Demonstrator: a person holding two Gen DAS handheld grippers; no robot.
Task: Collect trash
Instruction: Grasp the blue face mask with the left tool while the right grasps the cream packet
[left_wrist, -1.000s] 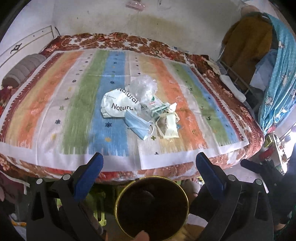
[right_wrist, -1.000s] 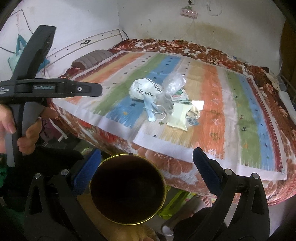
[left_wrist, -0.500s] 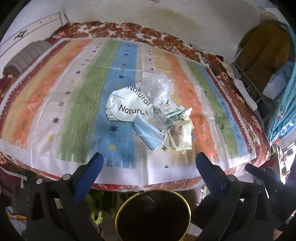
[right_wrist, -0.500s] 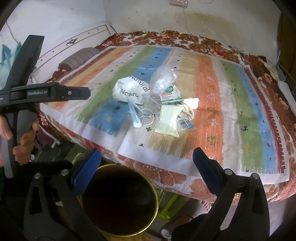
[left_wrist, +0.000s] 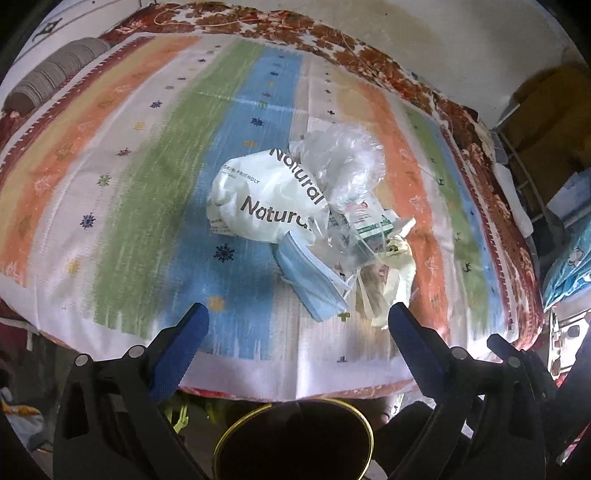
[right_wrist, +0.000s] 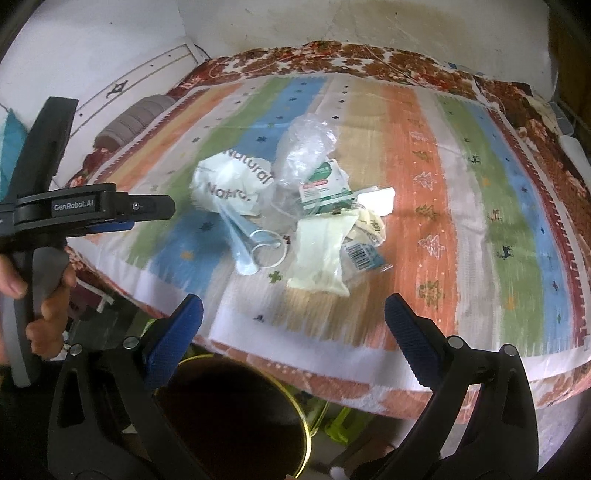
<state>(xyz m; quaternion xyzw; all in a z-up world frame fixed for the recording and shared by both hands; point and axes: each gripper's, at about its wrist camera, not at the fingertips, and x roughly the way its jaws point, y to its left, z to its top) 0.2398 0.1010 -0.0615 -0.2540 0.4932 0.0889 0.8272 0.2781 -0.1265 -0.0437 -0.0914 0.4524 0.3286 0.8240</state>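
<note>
- My left tongs (left_wrist: 297, 317) are spread wide with nothing between the blue pads (left_wrist: 181, 343), low in the left wrist view, over the near edge of the bed (left_wrist: 110, 206).
- My right tongs (right_wrist: 293, 319) are likewise apart and empty, at the bottom of the right wrist view.
- The trash sits in one heap at the middle of the striped bedcover: a crumpled white bag (left_wrist: 266, 199) printed "Natural", with a clear plastic bag (left_wrist: 343, 162) touching its right side.
- A blue face mask (left_wrist: 310, 280) lies at the heap's near edge, just above the gap of my left tongs.
- A green-and-white carton (right_wrist: 325, 188) rests among the plastic; below it lies a pale cream wrapper (right_wrist: 321, 254).
- A dark bin with a gold rim (left_wrist: 295, 443) stands at the bottom centre, below the bed edge.
- My left hand (right_wrist: 44, 295) grips the handle at the left edge of the right wrist view.
</note>
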